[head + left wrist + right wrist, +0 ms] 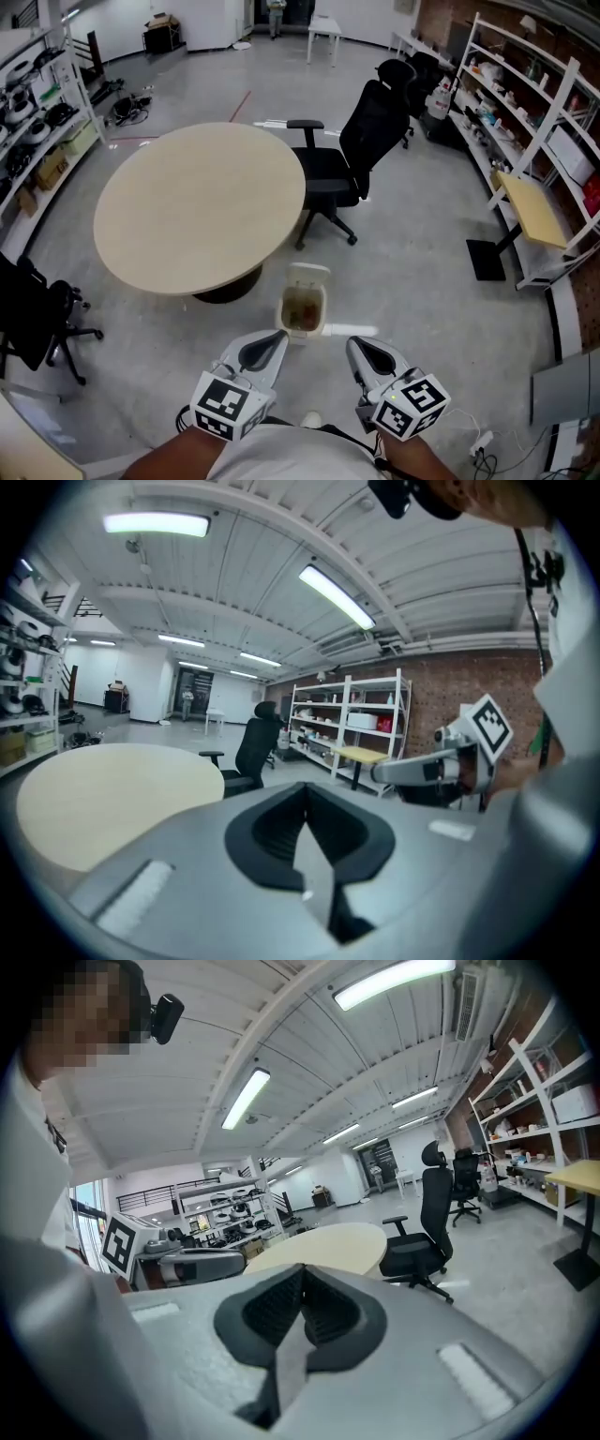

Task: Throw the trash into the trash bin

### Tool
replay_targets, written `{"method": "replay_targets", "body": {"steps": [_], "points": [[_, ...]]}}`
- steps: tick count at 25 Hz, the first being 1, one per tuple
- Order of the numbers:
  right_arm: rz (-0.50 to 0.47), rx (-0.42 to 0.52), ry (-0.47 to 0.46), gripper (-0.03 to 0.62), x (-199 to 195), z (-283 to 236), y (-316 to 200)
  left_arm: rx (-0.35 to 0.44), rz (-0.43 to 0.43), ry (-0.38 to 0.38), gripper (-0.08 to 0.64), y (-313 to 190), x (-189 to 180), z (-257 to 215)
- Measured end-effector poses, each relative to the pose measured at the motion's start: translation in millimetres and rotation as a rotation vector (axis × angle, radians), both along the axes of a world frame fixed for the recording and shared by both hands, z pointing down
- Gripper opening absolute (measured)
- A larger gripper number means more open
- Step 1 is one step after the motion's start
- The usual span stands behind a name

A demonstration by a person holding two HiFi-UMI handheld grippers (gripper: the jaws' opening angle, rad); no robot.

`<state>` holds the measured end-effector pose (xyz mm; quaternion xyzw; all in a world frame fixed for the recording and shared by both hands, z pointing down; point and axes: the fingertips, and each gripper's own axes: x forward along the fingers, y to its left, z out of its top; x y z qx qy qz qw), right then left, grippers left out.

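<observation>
A small white trash bin [302, 309] stands on the grey floor just in front of the round table, its lid tipped open at the back and brownish trash inside. My left gripper [278, 336] hangs just near-left of the bin, jaws pressed together with nothing between them; its own view shows the shut jaws [305, 797] pointing over the table. To the bin's near right, my right gripper [353, 343] is also shut and empty, and in its own view [300, 1279] it faces the table and chair. Each gripper shows in the other's view: the right gripper [417, 771] and the left gripper [187, 1265].
A beige round table [202, 206] stands beyond the bin, with a black office chair [347, 159] to its right. Shelving [539, 112] and a yellow desk [536, 211] line the right wall. Another black chair [37, 319] and shelves are at left. A white strip [354, 330] lies by the bin.
</observation>
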<state>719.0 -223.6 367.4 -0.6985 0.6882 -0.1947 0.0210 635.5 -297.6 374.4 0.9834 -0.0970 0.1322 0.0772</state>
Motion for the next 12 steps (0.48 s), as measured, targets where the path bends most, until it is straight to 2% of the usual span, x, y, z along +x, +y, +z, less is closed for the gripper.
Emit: {"method": "replay_targets", "body": {"steps": [3, 7, 12], "points": [[-0.018, -0.006, 0.008, 0.002, 2.4, 3.3, 17.7, -0.012, -0.018, 0.005, 0.008, 17.8, 1.3, -1.2], [-0.032, -0.008, 0.007, 0.002, 7.9, 8.9, 36.0, 0.02, -0.048, 0.005, 0.008, 32.5, -1.1, -3.4], [0.0, 0.003, -0.02, 0.002, 11.4, 9.2, 48.8, 0.018, -0.046, -0.02, 0.008, 37.8, -5.3, 3.4]]}}
